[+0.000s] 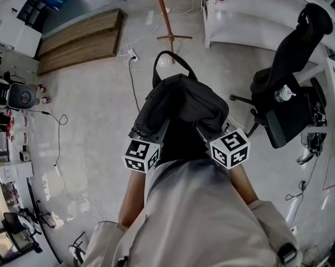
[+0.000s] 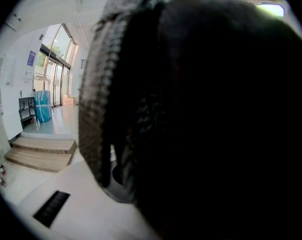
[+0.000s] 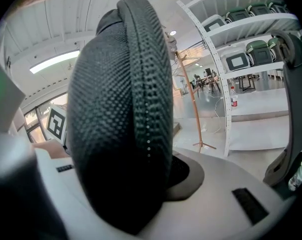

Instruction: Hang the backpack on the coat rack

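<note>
Backpack (image 1: pixel 181 107): hung in the air just ahead of the person, carried between both grippers.
Left gripper (image 1: pixel 151 131): clamped on the backpack's left side, dark fabric filling its jaws.
Right gripper (image 1: pixel 207 132): pinched the padded strap (image 3: pixel 135 109) on the right side.
Coat rack (image 1: pixel 163 13): stood far ahead, well apart.

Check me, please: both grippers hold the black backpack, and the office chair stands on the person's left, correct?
Not quite: the head view shows the office chair on the person's right. The left gripper and right gripper do hold the black backpack.
</note>
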A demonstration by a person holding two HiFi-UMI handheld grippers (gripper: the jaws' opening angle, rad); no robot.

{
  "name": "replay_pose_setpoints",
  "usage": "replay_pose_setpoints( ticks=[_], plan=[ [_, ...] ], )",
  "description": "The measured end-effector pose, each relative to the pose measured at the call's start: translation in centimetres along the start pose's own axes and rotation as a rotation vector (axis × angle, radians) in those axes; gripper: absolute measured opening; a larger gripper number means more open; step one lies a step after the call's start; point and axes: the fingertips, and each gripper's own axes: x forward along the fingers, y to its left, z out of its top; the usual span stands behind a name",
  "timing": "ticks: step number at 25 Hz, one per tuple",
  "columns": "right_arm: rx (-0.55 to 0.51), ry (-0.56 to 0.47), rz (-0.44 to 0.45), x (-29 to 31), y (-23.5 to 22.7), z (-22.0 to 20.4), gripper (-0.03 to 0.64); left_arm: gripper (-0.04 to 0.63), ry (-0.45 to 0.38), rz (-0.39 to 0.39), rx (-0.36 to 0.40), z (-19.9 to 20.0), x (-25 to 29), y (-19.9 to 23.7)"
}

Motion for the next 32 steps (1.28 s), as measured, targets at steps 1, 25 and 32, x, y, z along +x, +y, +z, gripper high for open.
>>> replay_pose_setpoints(
  ticks=[1, 25, 32],
  plan=[
    [-0.004, -0.007, -0.001, 0.0, -0.3, 0.4, 0.135, 0.144, -0.009, 0.001, 0.007, 0.4, 0.2, 0.1],
    [-0.023, -0.021, -0.018, 4.0, -6.3, 6.2, 0.144, 0.146, -0.109, -0.046, -0.011, 4.8, 7.0, 4.4],
    [-0.013, -0.007, -0.045, 8.4, -9.7, 8.8, 0.144, 0.146, -0.102, -0.073, -0.026, 6.2, 11.4, 8.9]
  ],
)
